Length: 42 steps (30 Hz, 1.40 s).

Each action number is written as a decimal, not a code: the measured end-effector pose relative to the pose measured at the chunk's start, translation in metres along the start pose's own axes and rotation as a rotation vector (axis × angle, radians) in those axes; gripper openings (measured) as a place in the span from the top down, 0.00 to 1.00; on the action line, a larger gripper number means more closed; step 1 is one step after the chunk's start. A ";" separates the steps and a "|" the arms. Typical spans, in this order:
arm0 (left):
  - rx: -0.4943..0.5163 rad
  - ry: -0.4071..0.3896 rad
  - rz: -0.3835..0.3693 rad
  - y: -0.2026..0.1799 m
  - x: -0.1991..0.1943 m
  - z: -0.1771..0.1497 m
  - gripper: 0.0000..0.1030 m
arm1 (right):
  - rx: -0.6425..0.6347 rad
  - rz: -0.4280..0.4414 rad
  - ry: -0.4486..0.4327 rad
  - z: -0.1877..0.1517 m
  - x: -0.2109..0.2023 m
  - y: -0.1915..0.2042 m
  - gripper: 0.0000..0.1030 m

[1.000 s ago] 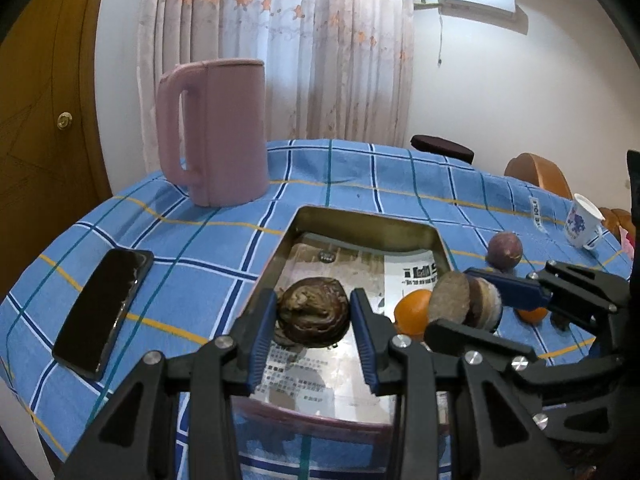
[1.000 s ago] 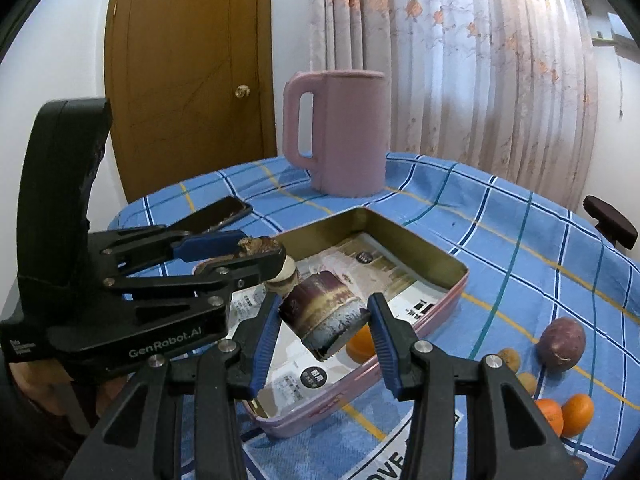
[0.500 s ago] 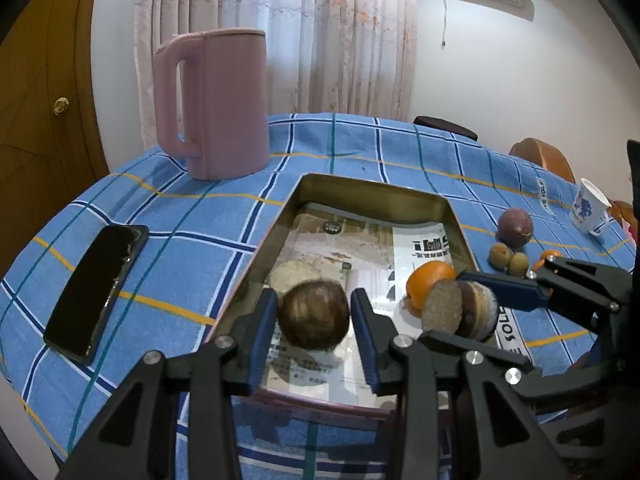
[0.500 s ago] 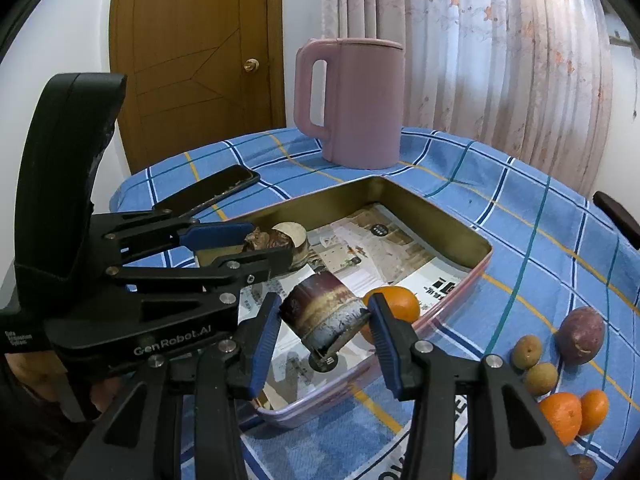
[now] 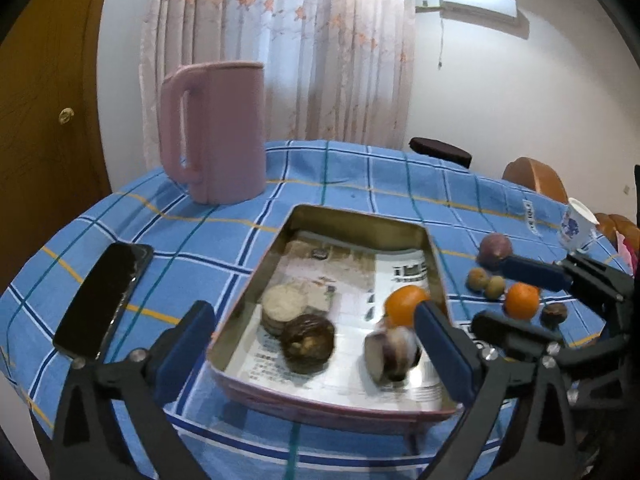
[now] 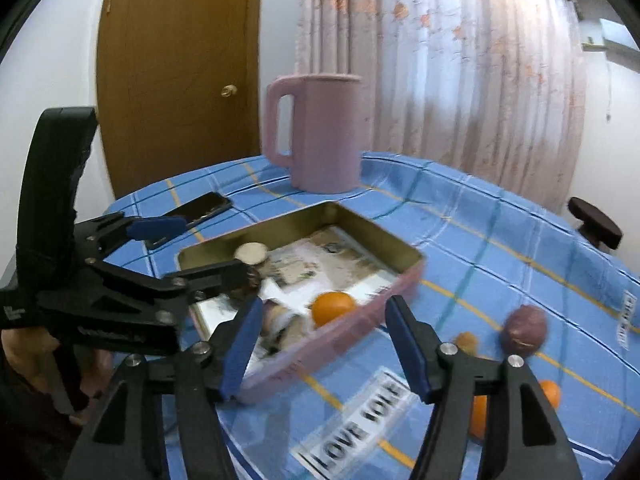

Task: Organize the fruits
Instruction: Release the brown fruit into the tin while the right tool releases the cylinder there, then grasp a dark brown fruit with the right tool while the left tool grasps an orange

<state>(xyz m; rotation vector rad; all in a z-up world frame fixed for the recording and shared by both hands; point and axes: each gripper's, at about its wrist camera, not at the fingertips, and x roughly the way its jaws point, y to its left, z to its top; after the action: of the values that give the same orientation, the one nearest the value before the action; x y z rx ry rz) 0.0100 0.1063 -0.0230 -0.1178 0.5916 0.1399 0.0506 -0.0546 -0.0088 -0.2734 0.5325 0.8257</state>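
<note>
A pink metal tray (image 5: 360, 224) lined with newspaper sits on the blue checked tablecloth. In it lie a dark brown round fruit (image 5: 307, 342), a pale cut half (image 5: 284, 303), a purple-and-white cut half (image 5: 394, 354) and an orange (image 5: 406, 305). My left gripper (image 5: 316, 354) is open and empty above the tray's near end. My right gripper (image 6: 324, 342) is open and empty over the tray's near corner (image 6: 400, 280); it shows in the left wrist view (image 5: 516, 300) too. On the cloth right of the tray lie a purple fruit (image 5: 495, 247), two small brown fruits (image 5: 486, 282) and an orange (image 5: 521, 300).
A tall pink jug (image 5: 218, 132) stands behind the tray. A black phone (image 5: 106, 298) lies at the left. A paper cup (image 5: 576, 230) stands at the far right. A small dark fruit (image 5: 554, 312) lies by the loose orange.
Both grippers have opened and pulled back. The dark brown fruit left the left gripper and the purple cut half left the right gripper; both now lie in the tray.
</note>
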 end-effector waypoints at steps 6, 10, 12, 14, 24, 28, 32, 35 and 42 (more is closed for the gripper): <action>0.038 -0.013 -0.014 -0.021 -0.004 0.005 0.01 | 0.043 -0.094 0.002 -0.015 -0.027 -0.036 0.37; 0.071 -0.032 -0.042 -0.042 -0.006 0.011 0.01 | 0.099 -0.184 0.017 -0.030 -0.046 -0.063 0.37; 0.100 -0.039 -0.060 -0.058 -0.006 0.014 0.01 | 0.143 -0.226 0.026 -0.039 -0.056 -0.080 0.37; 0.126 -0.041 -0.077 -0.072 -0.004 0.015 0.01 | 0.194 -0.272 0.044 -0.050 -0.064 -0.099 0.37; 0.249 0.014 -0.153 -0.140 0.019 0.007 0.01 | 0.291 -0.276 0.170 -0.075 -0.058 -0.134 0.37; 0.271 0.033 -0.154 -0.149 0.025 0.006 0.01 | 0.274 -0.269 0.220 -0.078 -0.046 -0.132 0.37; 0.272 0.044 -0.150 -0.154 0.029 0.007 0.01 | 0.273 -0.242 0.282 -0.085 -0.032 -0.133 0.49; 0.268 0.059 -0.155 -0.156 0.033 0.006 0.01 | 0.271 -0.221 0.282 -0.085 -0.031 -0.132 0.56; 0.275 0.090 -0.192 -0.170 0.040 0.002 0.01 | 0.320 -0.299 0.207 -0.086 -0.050 -0.138 0.56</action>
<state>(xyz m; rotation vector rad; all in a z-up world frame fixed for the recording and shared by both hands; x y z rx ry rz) 0.0723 -0.0570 -0.0323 0.0867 0.6807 -0.1339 0.0978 -0.2130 -0.0498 -0.1391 0.7865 0.4149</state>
